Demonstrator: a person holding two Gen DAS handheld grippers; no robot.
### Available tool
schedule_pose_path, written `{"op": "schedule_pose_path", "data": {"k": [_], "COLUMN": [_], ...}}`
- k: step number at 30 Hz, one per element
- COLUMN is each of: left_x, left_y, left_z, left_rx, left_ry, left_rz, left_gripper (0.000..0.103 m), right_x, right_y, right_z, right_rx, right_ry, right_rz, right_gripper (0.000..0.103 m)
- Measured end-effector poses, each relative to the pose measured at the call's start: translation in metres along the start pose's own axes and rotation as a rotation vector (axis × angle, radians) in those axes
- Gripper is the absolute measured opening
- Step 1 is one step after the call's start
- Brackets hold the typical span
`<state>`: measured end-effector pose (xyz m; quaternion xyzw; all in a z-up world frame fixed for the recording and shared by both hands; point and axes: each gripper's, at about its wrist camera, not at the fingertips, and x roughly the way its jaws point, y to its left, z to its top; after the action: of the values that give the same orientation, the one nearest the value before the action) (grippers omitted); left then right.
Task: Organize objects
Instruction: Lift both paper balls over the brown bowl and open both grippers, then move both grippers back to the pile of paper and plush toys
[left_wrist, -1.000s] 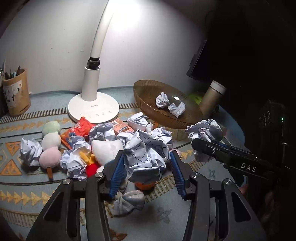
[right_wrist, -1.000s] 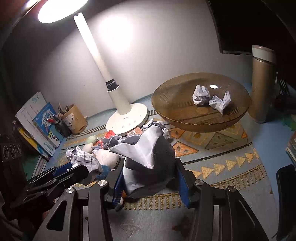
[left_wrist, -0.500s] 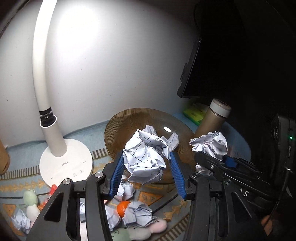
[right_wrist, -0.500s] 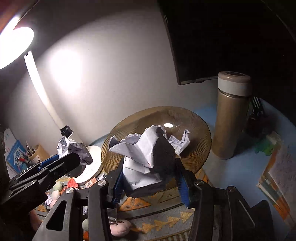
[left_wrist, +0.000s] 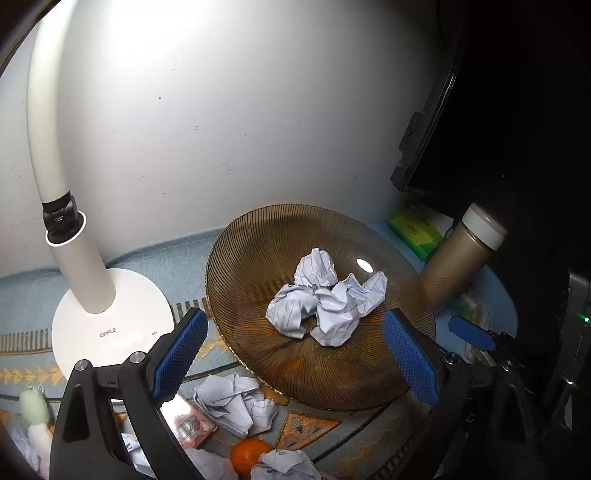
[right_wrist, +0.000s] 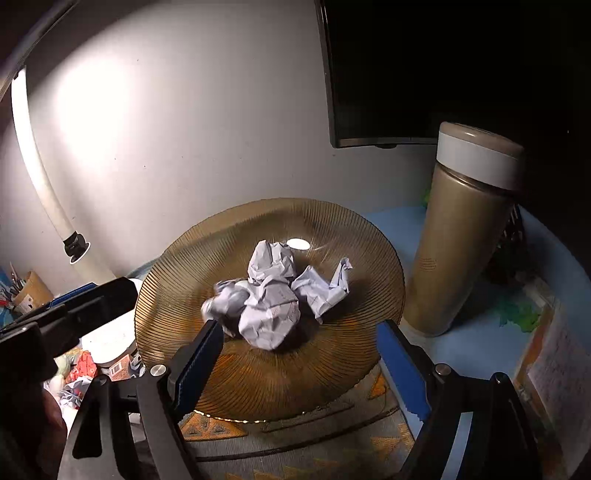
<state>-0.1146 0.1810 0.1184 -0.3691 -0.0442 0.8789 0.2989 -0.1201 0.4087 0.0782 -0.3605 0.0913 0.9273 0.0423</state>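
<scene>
1. The left gripper (left_wrist: 295, 354) stood wide apart, holding nothing, at the bottom of its frame before the amber bowl (left_wrist: 243, 273).
2. The right gripper (right_wrist: 299, 362) likewise gaped empty at lower centre.
3. Four crumpled paper balls (left_wrist: 325, 299) lay clustered at the bowl's centre.
4. A lamp (left_wrist: 99, 314) stood left, a flask (right_wrist: 461, 236) right.

Your left tool (left_wrist: 291, 354) and right tool (right_wrist: 299, 365) look alike: black angular frames with silver screws, and fingers (left_wrist: 177, 354) faced in blue, cross-hatched pads (right_wrist: 400, 369).
</scene>
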Motion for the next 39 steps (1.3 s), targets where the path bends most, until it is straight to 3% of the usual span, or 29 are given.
{"op": "schedule_pose_path", "data": {"k": [5, 11, 15, 18, 21, 25, 27, 29, 32, 39], "left_x": [-0.064, -0.160, -0.199, -0.205, -0.199, -0.179, -0.168, -0.170, -0.164, -0.170], "left_y": [0.017, 0.038, 0.054, 0.081, 0.117, 0.143, 0.145, 0.139, 0.140, 0.166], "left_z": [-0.016, -0.051, -0.089, -0.130, -0.168, -0.198, -0.200, -0.203, -0.203, -0.207], "left_rx": [-0.035, -0.053, -0.045, -0.097, -0.211, -0.297, -0.300, -0.270, -0.273, -0.410], "left_ry": [-0.081, -0.189, -0.249, -0.266, -0.262, -0.231, -0.178, -0.203, -0.167, -0.174], "left_rz": [0.007, 0.111, 0.208, 0.278, 0.256, 0.203, 0.217, 0.220, 0.223, 0.185], "left_gripper": [0.096, 0.096, 0.096, 0.096, 0.096, 0.095, 0.094, 0.094, 0.094, 0.094], "right_x": [-0.035, -0.074, -0.080, -0.066, -0.053, -0.046, -0.046, -0.045, -0.045, -0.044], "right_y": [0.011, 0.041, 0.057, 0.063, 0.064, 0.072, 0.078, 0.086, 0.092, 0.082], "right_z": [-0.020, -0.052, -0.089, -0.116, -0.129, -0.137, -0.140, -0.143, -0.146, -0.142], "right_rx": [0.000, -0.031, -0.061, -0.096, -0.088, -0.118, -0.147, -0.178, -0.204, -0.155], "right_ry": [-0.020, -0.039, -0.112, -0.110, -0.076, -0.061, -0.057, -0.057, -0.064, -0.042], "right_rz": [0.054, 0.154, 0.144, 0.123, 0.157, 0.113, 0.096, 0.075, 0.059, 0.116], "right_gripper": [0.084, 0.084, 0.084, 0.084, 0.084, 0.084, 0.084, 0.084, 0.084, 0.084]}}
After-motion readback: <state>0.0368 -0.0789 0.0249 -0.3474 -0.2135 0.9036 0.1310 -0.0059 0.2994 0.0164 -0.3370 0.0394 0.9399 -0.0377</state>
